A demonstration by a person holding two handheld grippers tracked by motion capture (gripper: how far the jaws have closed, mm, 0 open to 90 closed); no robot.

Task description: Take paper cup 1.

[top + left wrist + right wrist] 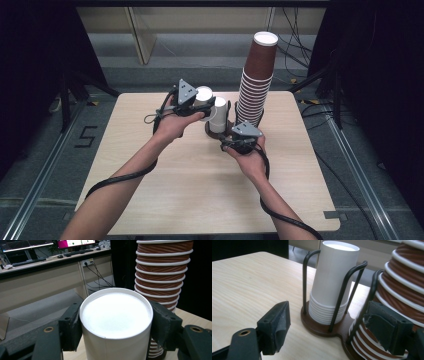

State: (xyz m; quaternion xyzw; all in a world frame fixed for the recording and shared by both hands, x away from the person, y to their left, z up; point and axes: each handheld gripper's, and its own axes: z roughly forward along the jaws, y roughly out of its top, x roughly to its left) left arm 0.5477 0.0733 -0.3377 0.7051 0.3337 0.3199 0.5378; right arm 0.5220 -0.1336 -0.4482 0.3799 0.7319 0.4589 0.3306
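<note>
A: Left side first. What is the left gripper (196, 106) doing?

B: Its jaws are clamped on a white paper cup (116, 322), bottom end up, one pad on each side of the wall. In the high view it is held above the far middle of the table (165, 190), just left of the rack.

A: And the rack?

B: A brown base with black wire hoops (342, 296). One bay holds a stack of white cups (332, 287), upside down, standing upright. The next bay to the right holds a tall stack of brown ribbed cups (256, 82), also upside down, leaning slightly.

A: Right gripper (242, 136)?

B: Jaws parted to a middling gap, nothing between them. It sits just in front of the rack base, with the right-hand pad close beside the brown stack; I cannot tell whether it touches.
</note>
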